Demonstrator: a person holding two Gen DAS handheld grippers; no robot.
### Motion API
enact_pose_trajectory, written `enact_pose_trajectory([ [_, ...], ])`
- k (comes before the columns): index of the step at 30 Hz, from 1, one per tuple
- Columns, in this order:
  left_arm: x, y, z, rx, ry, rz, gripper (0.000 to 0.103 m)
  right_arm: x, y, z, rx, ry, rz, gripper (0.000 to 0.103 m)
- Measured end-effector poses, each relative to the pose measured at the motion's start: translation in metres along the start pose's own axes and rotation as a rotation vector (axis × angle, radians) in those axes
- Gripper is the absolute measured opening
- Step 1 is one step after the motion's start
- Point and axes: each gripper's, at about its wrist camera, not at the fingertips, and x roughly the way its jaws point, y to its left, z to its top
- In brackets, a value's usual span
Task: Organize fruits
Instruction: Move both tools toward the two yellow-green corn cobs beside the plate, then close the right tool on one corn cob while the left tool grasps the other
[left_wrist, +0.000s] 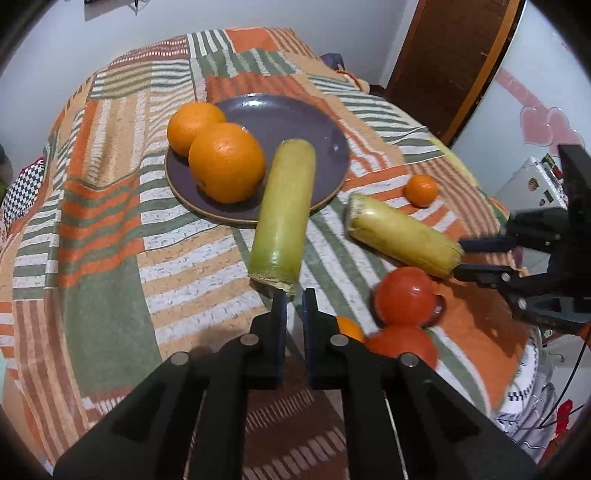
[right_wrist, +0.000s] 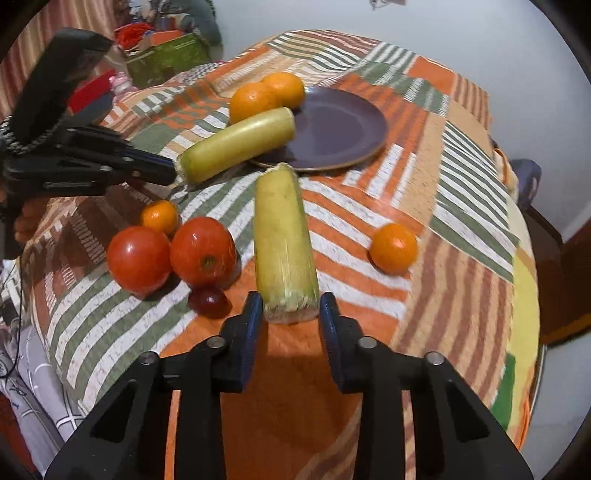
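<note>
Left wrist view: two oranges (left_wrist: 218, 147) are plated; your left gripper (left_wrist: 293, 306), fingers nearly together, and right gripper (right_wrist: 290, 314), fingers spread, hold nothing.

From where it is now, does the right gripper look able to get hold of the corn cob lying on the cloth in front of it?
Probably yes. The right gripper is open, its fingers either side of the corn cob's near end, with nothing between. The tomatoes sit off to the side.
</note>
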Motion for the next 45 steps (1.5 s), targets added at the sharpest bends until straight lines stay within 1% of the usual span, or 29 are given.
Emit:
enact_pose_trajectory([
  [1,-0.005,-0.002,0.001,0.0,-0.009,0.005,0.01,0.001,0.0,-0.001,0.008,0.019,0.01,0.004],
  [2,-0.008,-0.003,0.001,0.002,-0.017,0.016,0.014,0.001,0.0,-0.005,0.007,0.034,-0.003,0.005],
  [3,-0.011,-0.003,0.004,0.005,-0.026,0.038,0.027,0.001,0.002,-0.008,0.0,0.04,-0.013,0.006],
  [4,-0.012,-0.004,0.006,0.007,-0.034,0.058,0.046,0.001,0.002,-0.011,-0.002,0.045,-0.025,0.007],
  [5,-0.012,-0.004,0.008,0.009,-0.045,0.078,0.051,0.0,0.002,-0.012,0.007,0.042,-0.025,0.01],
  [6,-0.011,-0.004,0.01,0.011,-0.052,0.092,0.053,-0.002,0.0,-0.011,0.023,0.029,-0.011,0.011],
  [7,-0.007,-0.003,0.014,0.013,-0.045,0.098,0.053,-0.006,-0.002,-0.01,0.038,0.015,0.002,0.013],
  [9,0.002,-0.002,0.021,0.013,-0.03,0.094,0.053,-0.012,-0.005,-0.005,0.061,-0.022,0.014,0.023],
  [10,0.005,-0.002,0.022,0.014,-0.028,0.092,0.053,-0.015,-0.006,-0.001,0.068,-0.044,0.016,0.032],
  [11,0.009,-0.002,0.025,0.014,-0.025,0.092,0.053,-0.016,-0.007,0.004,0.073,-0.067,0.017,0.037],
  [13,0.018,-0.002,0.032,0.013,-0.021,0.091,0.053,-0.012,-0.007,0.014,0.076,-0.086,0.015,0.037],
  [16,0.031,-0.004,0.04,0.011,-0.018,0.096,0.053,0.003,-0.011,0.026,0.082,-0.09,0.022,0.037],
  [20,0.042,-0.001,0.046,0.005,-0.008,0.099,0.053,0.026,-0.014,0.038,0.106,-0.063,0.049,0.037],
  [23,0.049,0.002,0.048,0.006,0.006,0.085,0.052,0.039,-0.015,0.046,0.111,-0.042,0.093,0.037],
  [27,0.057,-0.003,0.049,0.028,0.02,0.09,0.052,0.052,-0.013,0.052,0.089,-0.016,0.104,0.038],
  [31,0.057,-0.007,0.047,0.04,0.018,0.088,0.046,0.049,-0.012,0.049,0.093,-0.027,0.108,0.038],
  [33,0.054,-0.009,0.045,0.028,0.013,0.083,0.043,0.045,-0.012,0.047,0.103,-0.041,0.092,0.036],
  [37,0.042,-0.014,0.041,0.021,-0.024,0.074,0.038,0.033,-0.017,0.044,0.133,-0.076,0.079,0.035],
  [41,0.03,-0.016,0.047,-0.006,-0.043,0.045,0.037,0.022,-0.021,0.047,0.151,-0.109,0.056,0.035],
  [45,0.025,-0.018,0.054,-0.014,-0.059,0.057,0.037,0.013,-0.027,0.053,0.186,-0.14,0.059,0.035],
])
